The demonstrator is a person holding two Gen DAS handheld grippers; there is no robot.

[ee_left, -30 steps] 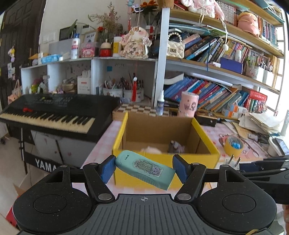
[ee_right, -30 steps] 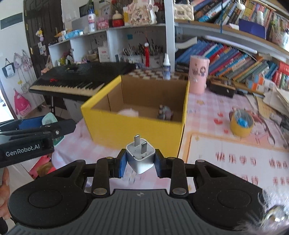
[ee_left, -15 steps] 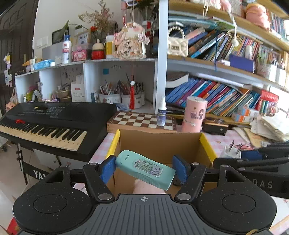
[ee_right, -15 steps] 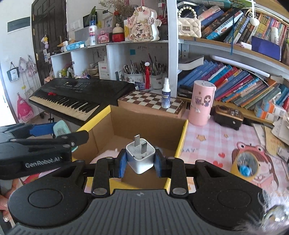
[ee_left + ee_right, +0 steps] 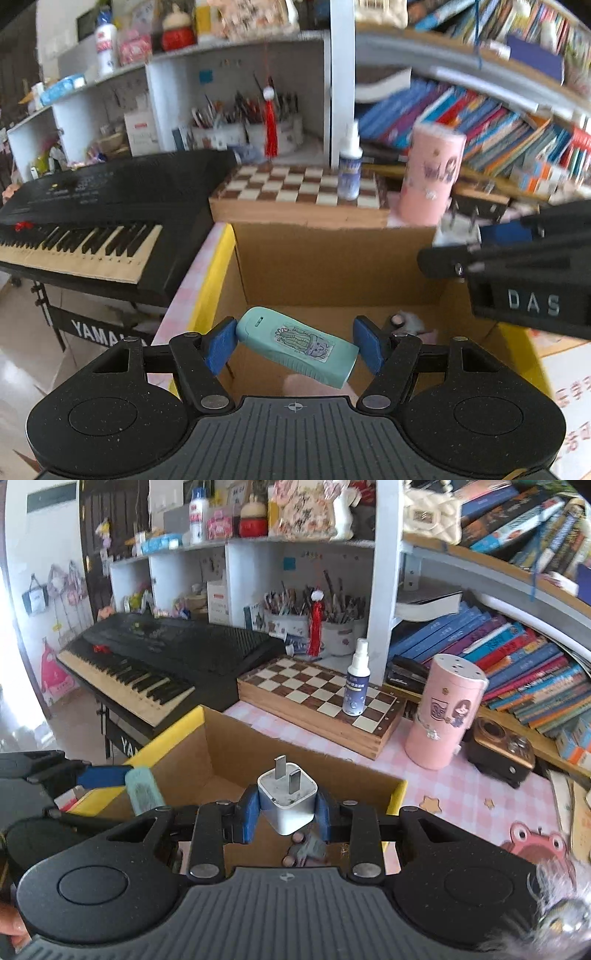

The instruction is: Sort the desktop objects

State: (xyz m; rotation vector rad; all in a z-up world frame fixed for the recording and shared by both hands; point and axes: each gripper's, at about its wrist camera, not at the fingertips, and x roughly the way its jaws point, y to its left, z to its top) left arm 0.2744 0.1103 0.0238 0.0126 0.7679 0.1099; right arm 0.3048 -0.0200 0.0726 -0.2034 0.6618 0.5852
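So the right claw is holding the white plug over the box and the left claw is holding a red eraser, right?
Nearly. The right claw does hold the white plug over the box. But the eraser in the left claw is teal with a cactus sticker, not red. The left wrist view shows it.

both tongs: matte black speckled plastic, ribbed centre plate with crosshair mark, round discs either side, silver pivot screws, blue finger pads (image 5: pixel 221 345); right tongs (image 5: pixel 458 236) side lettered "das"; bare fingertip skin at left edge, right view
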